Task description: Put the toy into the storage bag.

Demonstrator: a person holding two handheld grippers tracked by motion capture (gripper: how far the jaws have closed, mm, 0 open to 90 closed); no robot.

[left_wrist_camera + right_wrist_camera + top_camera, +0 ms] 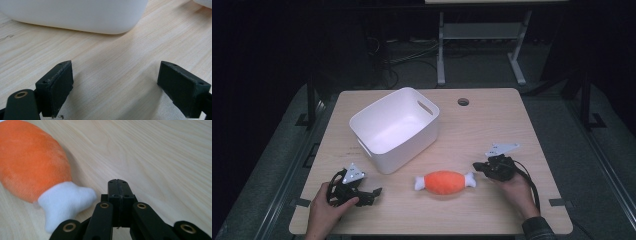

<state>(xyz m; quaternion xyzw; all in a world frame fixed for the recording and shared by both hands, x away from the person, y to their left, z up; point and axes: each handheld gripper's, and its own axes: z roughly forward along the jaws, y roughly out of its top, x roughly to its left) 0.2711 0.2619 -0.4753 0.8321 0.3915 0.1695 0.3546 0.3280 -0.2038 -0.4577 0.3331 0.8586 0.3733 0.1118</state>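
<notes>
Left tool [374, 192]: held in the person's left hand [324, 212], resting low on the surface [492, 120] near its front left corner. Jaws spread wide apart with bare wood between them; nothing held. In the left gripper view its two dark pads [57, 86] frame the lower wall of the white bin [75, 15], which stands just ahead.

Right tool [475, 165]: held in the person's right hand [517, 192], at the front right of the surface. Jaws pressed together, empty, as the right gripper view shows [118, 185]. Tip lies just beside the white end of the plush toy [32, 170]; whether it touches is hard to tell.

Plush toy [444, 182]: orange body with white knobs at both ends, shaped like a drumstick. Lies flat on the surface, in front of the bin and slightly to its right, between the two tools, nearer the right one.

White bin [394, 127]: open-topped plastic tub with handle slots, upright, set at an angle, left of the surface's centre. Appears empty.

Surface: light wood grain, with a round hole [463, 102] near the back edge, right of the bin.
</notes>
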